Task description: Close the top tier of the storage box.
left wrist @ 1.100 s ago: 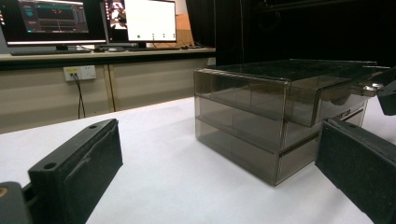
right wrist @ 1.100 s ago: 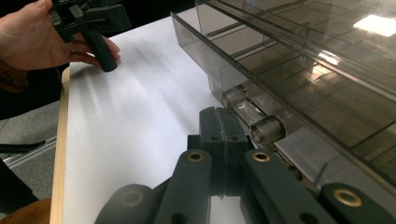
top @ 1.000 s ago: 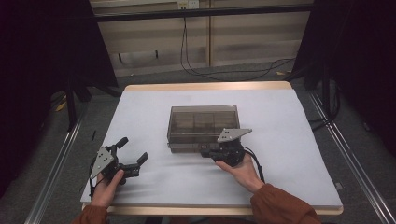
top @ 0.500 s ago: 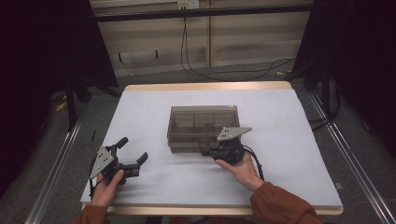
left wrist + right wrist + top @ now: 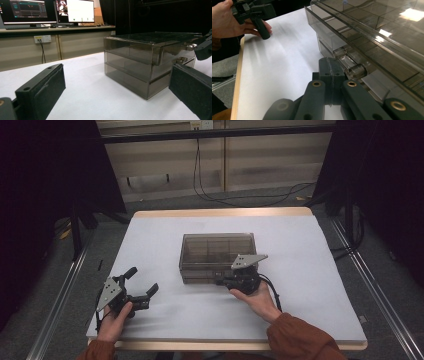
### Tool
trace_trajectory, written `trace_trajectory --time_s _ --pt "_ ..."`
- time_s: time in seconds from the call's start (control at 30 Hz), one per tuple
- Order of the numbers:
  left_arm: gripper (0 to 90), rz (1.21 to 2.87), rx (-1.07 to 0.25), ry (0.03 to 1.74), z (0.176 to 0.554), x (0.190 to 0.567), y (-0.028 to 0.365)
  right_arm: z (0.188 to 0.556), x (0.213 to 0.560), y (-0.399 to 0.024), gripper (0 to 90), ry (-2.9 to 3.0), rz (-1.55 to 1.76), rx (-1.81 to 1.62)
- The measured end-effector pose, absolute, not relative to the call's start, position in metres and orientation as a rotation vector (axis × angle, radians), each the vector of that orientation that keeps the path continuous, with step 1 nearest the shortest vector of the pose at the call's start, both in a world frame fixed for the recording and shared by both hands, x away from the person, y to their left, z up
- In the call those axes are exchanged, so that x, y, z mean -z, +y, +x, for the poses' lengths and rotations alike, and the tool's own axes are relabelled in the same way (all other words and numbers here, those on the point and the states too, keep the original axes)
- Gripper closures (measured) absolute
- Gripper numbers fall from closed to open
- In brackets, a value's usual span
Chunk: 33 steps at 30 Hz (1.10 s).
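A smoky see-through drawer box (image 5: 217, 251) stands in the middle of the white table. My right gripper (image 5: 218, 281) lies against the box's front face. In the right gripper view its jaws (image 5: 331, 71) are shut together with nothing between them, right beside a clear drawer handle (image 5: 350, 67). My left gripper (image 5: 143, 279) rests on the table to the left of the box, apart from it and open. In the left gripper view its two black pads (image 5: 43, 88) stand wide apart, with the box (image 5: 135, 62) ahead.
The white table cover (image 5: 165, 240) has bare room left of and behind the box. A wooden table edge (image 5: 220, 212) runs along the far side. Cables lie on the floor beyond. Monitors (image 5: 50, 10) stand on a desk in the left gripper view.
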<state>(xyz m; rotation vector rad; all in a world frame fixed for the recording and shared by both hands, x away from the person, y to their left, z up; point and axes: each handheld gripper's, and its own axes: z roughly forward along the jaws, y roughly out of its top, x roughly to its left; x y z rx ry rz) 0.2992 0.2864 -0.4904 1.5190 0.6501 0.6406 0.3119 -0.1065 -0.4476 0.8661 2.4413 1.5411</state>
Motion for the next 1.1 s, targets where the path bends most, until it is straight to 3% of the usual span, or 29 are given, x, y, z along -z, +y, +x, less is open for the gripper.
trace_trajectory --time_s 1.1 --pt "0.7 1.519 -0.641 0.65 0.2992 0.4904 0.2863 0.3199 0.4489 -0.1128 90.0 2.389 0.923 -1.531"
